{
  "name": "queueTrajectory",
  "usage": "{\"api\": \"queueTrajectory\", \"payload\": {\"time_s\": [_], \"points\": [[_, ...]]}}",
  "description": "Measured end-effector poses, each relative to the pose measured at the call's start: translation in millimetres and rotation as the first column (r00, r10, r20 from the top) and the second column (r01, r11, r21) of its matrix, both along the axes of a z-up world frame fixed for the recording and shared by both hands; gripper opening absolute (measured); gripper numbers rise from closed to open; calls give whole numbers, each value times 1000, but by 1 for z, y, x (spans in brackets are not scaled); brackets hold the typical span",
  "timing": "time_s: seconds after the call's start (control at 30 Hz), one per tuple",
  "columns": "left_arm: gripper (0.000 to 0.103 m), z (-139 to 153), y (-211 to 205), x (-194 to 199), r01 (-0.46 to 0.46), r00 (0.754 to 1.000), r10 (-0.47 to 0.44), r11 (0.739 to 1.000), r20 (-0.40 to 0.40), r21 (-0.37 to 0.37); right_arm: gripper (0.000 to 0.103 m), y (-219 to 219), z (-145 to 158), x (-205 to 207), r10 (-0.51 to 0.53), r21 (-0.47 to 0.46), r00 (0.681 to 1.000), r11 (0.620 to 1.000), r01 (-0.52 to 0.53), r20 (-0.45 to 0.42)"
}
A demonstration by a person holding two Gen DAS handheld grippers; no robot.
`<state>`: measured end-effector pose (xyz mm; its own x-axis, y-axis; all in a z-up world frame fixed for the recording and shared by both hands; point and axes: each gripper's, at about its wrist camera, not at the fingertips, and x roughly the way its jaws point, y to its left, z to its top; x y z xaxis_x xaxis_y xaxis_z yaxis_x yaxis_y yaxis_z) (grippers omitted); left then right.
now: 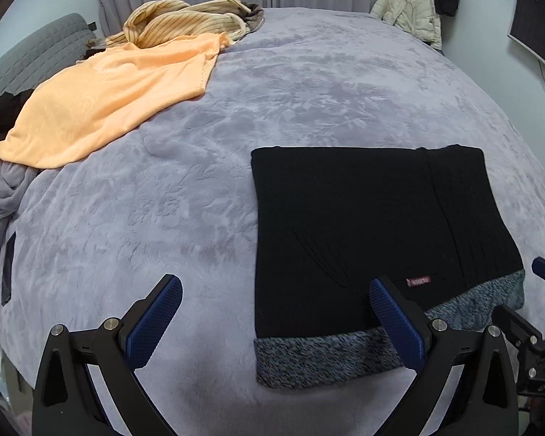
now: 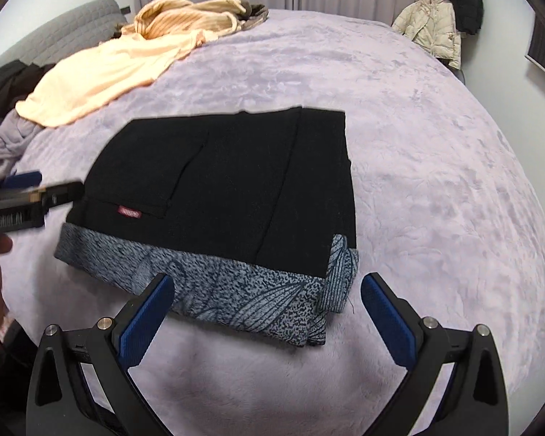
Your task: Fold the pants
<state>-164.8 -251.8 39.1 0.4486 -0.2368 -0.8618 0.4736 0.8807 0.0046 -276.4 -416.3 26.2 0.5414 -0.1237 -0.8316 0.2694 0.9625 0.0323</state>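
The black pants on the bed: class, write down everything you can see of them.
The black pants lie folded into a flat, compact rectangle on the lavender plush blanket. The outer fabric looks like dark ribbed knit; a grey-blue fleecy lining with a leaf print shows as a turned band along the near edge. A small red label sits near that band. Both claws, left and right, are open, gripping nothing.

Pants [image 1: 363,218]: matt black knit, speckled fleecy grey lining at fold. Blanket [image 1: 309,83]: plush lilac, embossed nap. Towel [image 1: 101,101]: soft orange terry. Gripper pads [image 2: 147,321]: blue textured rubber; frames matt black plastic.
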Motion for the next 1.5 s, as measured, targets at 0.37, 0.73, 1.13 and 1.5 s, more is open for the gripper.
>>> {"api": "queueTrajectory", "payload": {"time_s": [0.37,0.73,1.13,1.5], "points": [[103,-18,-5,-13,-48,996,48,999,-73,-9,103,7,5,8,-73,-46,997,996,72,-15],[103,-22,-6,-28,-61,998,61,998,3,26,103,9,-1,4,-81,-18,996,997,81,-28],[103,-28,-11,-29,-70,998,71,996,-2,49,102,7,-3,3,-86,-4,996,996,85,-37],[103,-29,-13,-30,-72,997,72,996,-4,60,102,8,-3,3,-74,0,997,997,74,-37]]}}
